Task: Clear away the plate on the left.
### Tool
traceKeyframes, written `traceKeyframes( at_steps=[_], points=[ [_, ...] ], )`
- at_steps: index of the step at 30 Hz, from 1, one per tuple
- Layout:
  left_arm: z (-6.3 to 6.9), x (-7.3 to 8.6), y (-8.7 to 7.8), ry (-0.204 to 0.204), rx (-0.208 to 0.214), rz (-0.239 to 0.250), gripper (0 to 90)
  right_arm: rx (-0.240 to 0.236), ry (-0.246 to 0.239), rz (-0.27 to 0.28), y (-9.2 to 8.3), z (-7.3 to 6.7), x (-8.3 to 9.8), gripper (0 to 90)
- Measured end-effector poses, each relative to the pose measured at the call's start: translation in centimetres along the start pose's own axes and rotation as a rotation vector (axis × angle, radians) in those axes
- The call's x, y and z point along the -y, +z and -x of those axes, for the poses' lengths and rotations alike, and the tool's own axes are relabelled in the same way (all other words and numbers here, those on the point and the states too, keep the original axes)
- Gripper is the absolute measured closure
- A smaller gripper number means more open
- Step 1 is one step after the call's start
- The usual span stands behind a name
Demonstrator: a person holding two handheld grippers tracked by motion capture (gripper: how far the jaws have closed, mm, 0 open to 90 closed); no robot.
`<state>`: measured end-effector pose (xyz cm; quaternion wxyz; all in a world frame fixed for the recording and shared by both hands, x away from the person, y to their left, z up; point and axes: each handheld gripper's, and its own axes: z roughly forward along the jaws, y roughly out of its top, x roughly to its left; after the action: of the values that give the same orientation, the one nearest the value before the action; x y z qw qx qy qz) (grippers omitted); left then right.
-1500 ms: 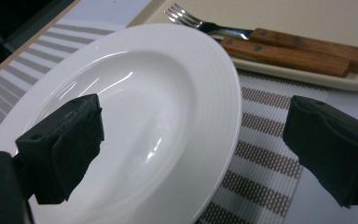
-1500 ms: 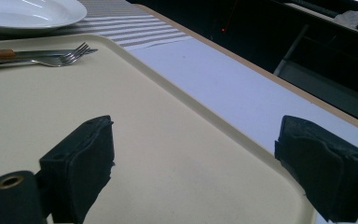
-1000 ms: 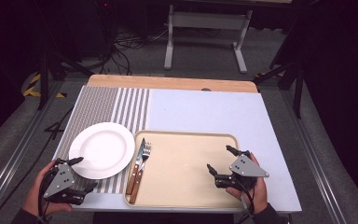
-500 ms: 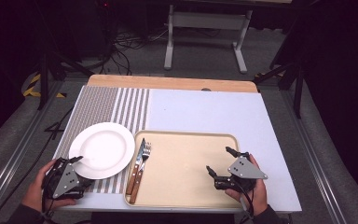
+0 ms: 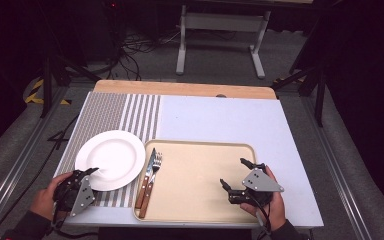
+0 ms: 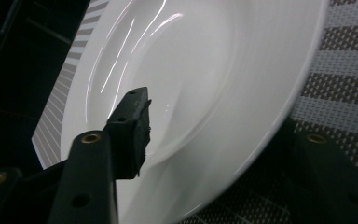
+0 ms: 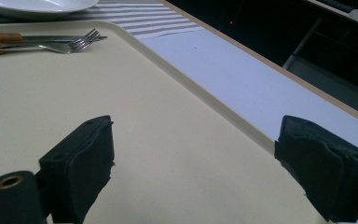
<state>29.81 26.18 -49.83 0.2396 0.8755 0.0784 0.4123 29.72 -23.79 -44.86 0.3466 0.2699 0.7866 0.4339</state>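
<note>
Dark floor and a trestle stand lay behind the pale blue table (image 5: 220, 120); toward you on it sat the beige tray (image 5: 195, 185), my landmark. Your left gripper (image 5: 82, 176) had its jaws apart astride the near rim of the white plate (image 5: 111, 159), just left of the tray on the striped placemat (image 5: 130, 112); one jaw hung over the plate's face, the other outside the rim. I judge you were at the grasp; closing on the rim came next. Your right gripper (image 5: 236, 174) rested over the tray's right half, jaws wide apart, empty. Knife (image 5: 145, 182) and fork (image 5: 152, 177) lay inside the tray's left edge, long axes running away from you, tips pointing far.
</note>
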Motion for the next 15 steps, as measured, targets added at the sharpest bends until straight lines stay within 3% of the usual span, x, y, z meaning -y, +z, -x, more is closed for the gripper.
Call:
traceKeyframes(
  at_steps=[1,3,4,7,10,15],
  points=[
    [0.2,-0.3,0.1,0.04,-0.004,-0.016,59.4,-0.004,-0.005,-0.004,0.0,-0.1,0.0,12.1],
    [0.5,-0.5,0.3,0.08,-0.01,-0.027,65.5,-0.005,-0.005,-0.004,0.1,-0.1,0.0,12.1],
    [0.5,-0.5,0.3,0.08,-0.01,-0.027,70.1,-0.006,-0.004,-0.005,0.1,-0.1,0.0,12.1],
    [0.8,-0.8,0.5,0.113,-0.029,-0.038,71.9,-0.005,-0.001,-0.007,0.1,0.0,0.1,12.1],
    [1.2,-1.4,0.8,0.178,-0.066,-0.076,74.1,-0.004,-0.001,-0.009,0.1,0.0,0.1,12.1],
    [1.6,-2.8,1.8,0.243,-0.133,-0.116,80.4,-0.004,-0.005,-0.012,0.1,-0.1,0.0,12.1]
  ],
)
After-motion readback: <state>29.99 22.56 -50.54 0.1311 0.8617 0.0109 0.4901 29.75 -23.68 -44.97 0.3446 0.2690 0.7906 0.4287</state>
